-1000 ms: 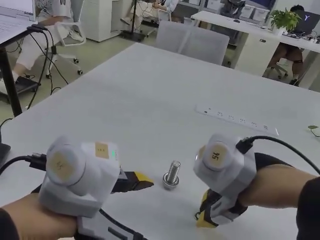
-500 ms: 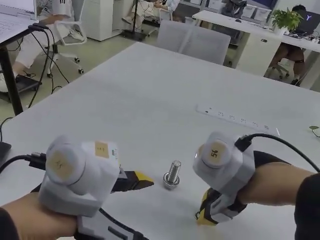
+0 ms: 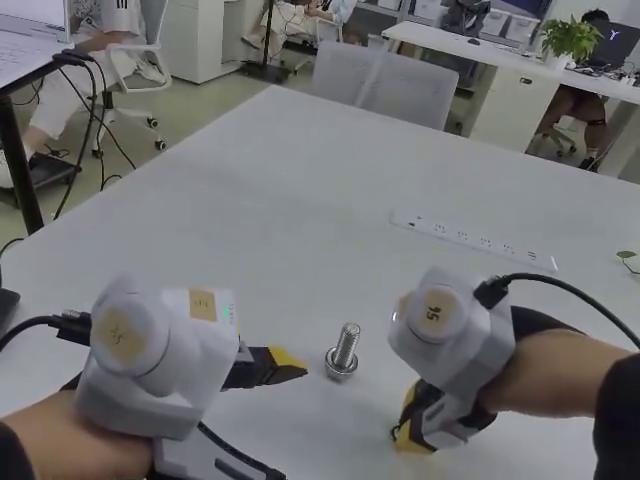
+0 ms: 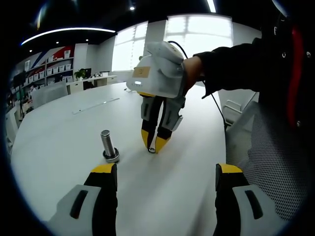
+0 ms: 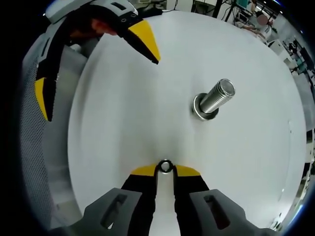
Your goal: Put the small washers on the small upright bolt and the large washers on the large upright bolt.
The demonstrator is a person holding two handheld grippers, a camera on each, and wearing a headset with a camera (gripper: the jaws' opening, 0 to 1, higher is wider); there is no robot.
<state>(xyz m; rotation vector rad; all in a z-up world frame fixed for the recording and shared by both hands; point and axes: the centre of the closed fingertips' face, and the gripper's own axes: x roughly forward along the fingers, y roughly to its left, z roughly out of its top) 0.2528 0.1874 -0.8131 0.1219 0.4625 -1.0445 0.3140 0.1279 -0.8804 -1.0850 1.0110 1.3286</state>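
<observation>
Downward-pointing, right gripper (image 5: 166, 172) pinches washer (image 5: 166, 162) near bolt (image 5: 212, 102).

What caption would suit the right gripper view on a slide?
Right gripper pinching a small washer beside an upright bolt on a white table, left gripper open opposite.

Three close views, one shared bolt (image 3: 343, 350)

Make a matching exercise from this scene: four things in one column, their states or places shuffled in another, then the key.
1. bolt
2. washer
3. left gripper
4. power strip

A. open
B. lying flat, far across the table
C. standing upright
D. pinched by the right gripper

Pairs: 1-C, 2-D, 3-A, 4-B
</observation>
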